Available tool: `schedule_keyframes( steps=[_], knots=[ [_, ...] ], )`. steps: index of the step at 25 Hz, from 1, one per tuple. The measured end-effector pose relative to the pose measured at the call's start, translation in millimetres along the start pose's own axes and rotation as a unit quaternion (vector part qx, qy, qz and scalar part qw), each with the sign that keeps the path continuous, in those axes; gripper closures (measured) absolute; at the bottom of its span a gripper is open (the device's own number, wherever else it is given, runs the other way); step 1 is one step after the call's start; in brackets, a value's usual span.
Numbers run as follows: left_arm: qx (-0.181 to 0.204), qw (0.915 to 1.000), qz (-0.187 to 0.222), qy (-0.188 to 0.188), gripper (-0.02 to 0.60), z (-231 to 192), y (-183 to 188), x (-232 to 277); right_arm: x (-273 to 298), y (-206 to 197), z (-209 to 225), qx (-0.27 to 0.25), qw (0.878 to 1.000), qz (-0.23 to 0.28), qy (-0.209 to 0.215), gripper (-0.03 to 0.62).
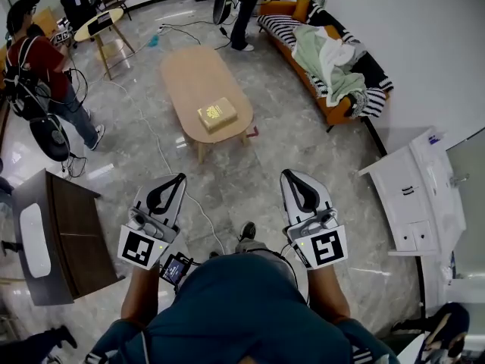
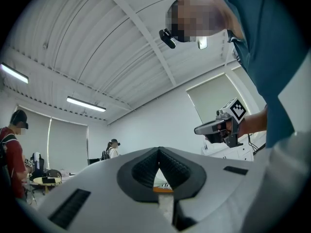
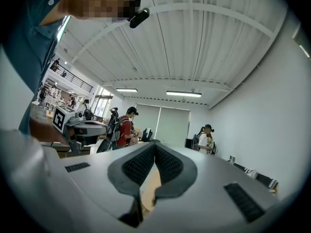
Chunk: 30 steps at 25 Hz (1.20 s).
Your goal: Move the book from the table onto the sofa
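Observation:
A yellow book [image 1: 217, 114] lies on the near end of the oval wooden coffee table [image 1: 194, 74], well ahead of both grippers. The sofa [image 1: 327, 101], orange with striped cushions and heaped clothes, stands at the upper right against the wall. My left gripper [image 1: 179, 178] and right gripper [image 1: 290, 175] are held side by side over the marble floor, both shut and empty, tips towards the table. In the left gripper view the shut left gripper [image 2: 159, 152] points level, with the right gripper [image 2: 199, 129] beside it. In the right gripper view the right gripper [image 3: 154, 145] is shut too.
A dark cabinet [image 1: 64, 233] stands at the left, a white cabinet [image 1: 420, 196] at the right. A person in red [image 1: 45, 74] stands far left, another person [image 1: 246, 10] near the sofa's far end. Cables [image 1: 155, 139] trail across the floor beside the table.

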<state>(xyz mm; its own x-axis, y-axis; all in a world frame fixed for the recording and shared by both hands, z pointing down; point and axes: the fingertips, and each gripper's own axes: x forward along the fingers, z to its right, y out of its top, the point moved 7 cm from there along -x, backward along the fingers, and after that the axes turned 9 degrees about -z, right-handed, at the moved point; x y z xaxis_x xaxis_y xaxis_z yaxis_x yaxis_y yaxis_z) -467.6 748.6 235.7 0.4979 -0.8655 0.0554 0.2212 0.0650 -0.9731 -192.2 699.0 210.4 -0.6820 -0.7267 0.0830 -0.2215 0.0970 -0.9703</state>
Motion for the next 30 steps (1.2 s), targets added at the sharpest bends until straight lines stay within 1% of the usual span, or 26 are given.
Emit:
schedule_keyframes(
  steps=[3, 7, 10, 12, 15, 17, 21, 25, 30],
  knots=[
    [-0.002, 1.0000, -0.001, 0.009, 0.577, -12, 0, 18, 21, -3, 14, 0.004, 1.000, 0.005, 0.009, 0.580],
    [-0.001, 0.9998, -0.002, 0.018, 0.577, -15, 5, 46, 41, -10, 43, 0.018, 1.000, 0.000, 0.021, 0.580],
    [0.004, 0.9990, 0.017, 0.041, 0.577, -18, 8, 72, 63, -15, 70, 0.009, 0.999, -0.003, 0.049, 0.580],
    [0.003, 0.9986, 0.024, 0.048, 0.577, -16, 9, 97, 74, -17, 92, 0.012, 0.998, 0.013, 0.059, 0.580],
    [0.000, 0.9986, -0.004, 0.052, 0.577, -10, 2, 127, 81, -21, 124, 0.024, 0.997, 0.026, 0.063, 0.580],
    [-0.002, 0.9985, -0.022, 0.050, 0.577, -7, -3, 142, 86, -26, 139, 0.026, 0.997, 0.021, 0.066, 0.580],
    [-0.002, 0.9987, -0.028, 0.042, 0.577, -9, -2, 171, 97, -32, 163, 0.036, 0.997, 0.026, 0.066, 0.580],
    [-0.001, 0.9985, -0.037, 0.039, 0.577, -18, -3, 187, 115, -44, 171, 0.051, 0.996, 0.015, 0.071, 0.580],
    [-0.011, 0.9989, -0.039, 0.023, 0.577, -42, -14, 211, 140, -47, 178, 0.053, 0.997, 0.009, 0.060, 0.580]
  ],
)
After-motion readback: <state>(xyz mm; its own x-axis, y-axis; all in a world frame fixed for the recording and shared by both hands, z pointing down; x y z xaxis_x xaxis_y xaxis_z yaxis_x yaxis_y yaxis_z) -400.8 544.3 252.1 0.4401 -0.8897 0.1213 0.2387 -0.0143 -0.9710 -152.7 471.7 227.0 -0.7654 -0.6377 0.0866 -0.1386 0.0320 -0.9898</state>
